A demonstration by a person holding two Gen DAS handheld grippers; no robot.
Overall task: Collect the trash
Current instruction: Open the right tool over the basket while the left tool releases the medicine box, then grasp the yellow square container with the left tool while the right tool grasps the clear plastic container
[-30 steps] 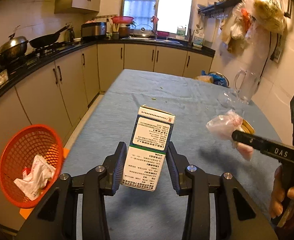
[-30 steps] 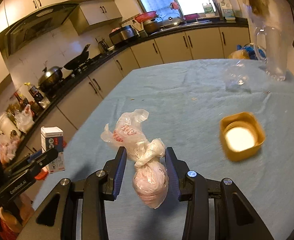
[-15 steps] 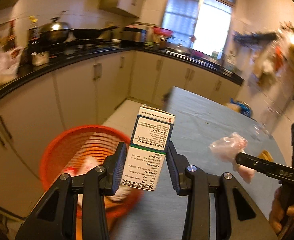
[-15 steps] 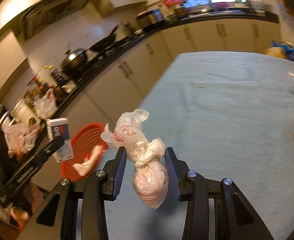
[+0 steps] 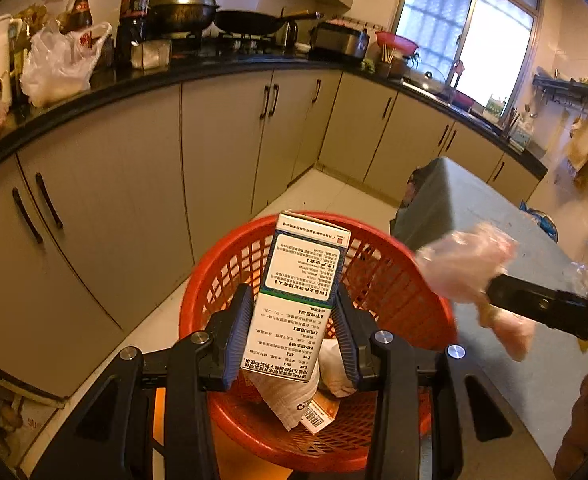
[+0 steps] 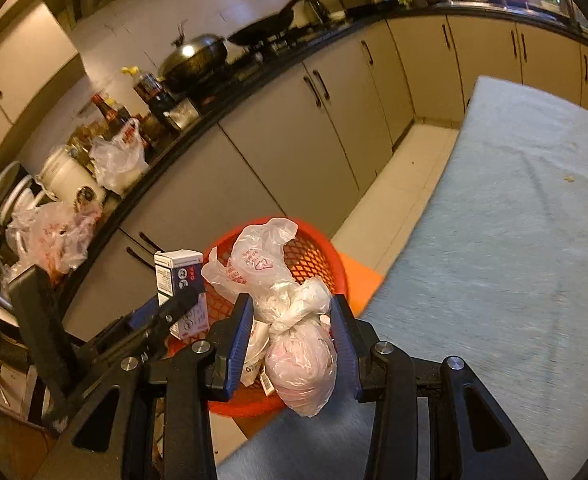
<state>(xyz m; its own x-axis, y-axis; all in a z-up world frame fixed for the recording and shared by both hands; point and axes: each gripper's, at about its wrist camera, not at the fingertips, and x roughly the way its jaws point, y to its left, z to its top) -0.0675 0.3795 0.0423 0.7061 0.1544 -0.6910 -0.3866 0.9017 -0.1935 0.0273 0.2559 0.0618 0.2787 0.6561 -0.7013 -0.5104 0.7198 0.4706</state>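
Left wrist view: fisheye, sits just behind its fingers (image 5: 237, 332), looking forward and down at the red basket (image 5: 406, 276) on the floor, close. Lower cabinets (image 5: 221, 152) fill the background, window (image 5: 466, 28) top right, table (image 5: 486, 224) edge at right.

Right wrist view: same mounting, looks down across the table (image 6: 506, 240) corner toward the basket (image 6: 318, 252) and cabinets (image 6: 294, 140), slightly farther off.

Shared: basket, cabinet run, wok (image 5: 181, 4) (image 6: 197, 56), table edge. Each view catches the other gripper: right gripper (image 5: 550, 308) from the left, left gripper (image 6: 173, 308) from the right.
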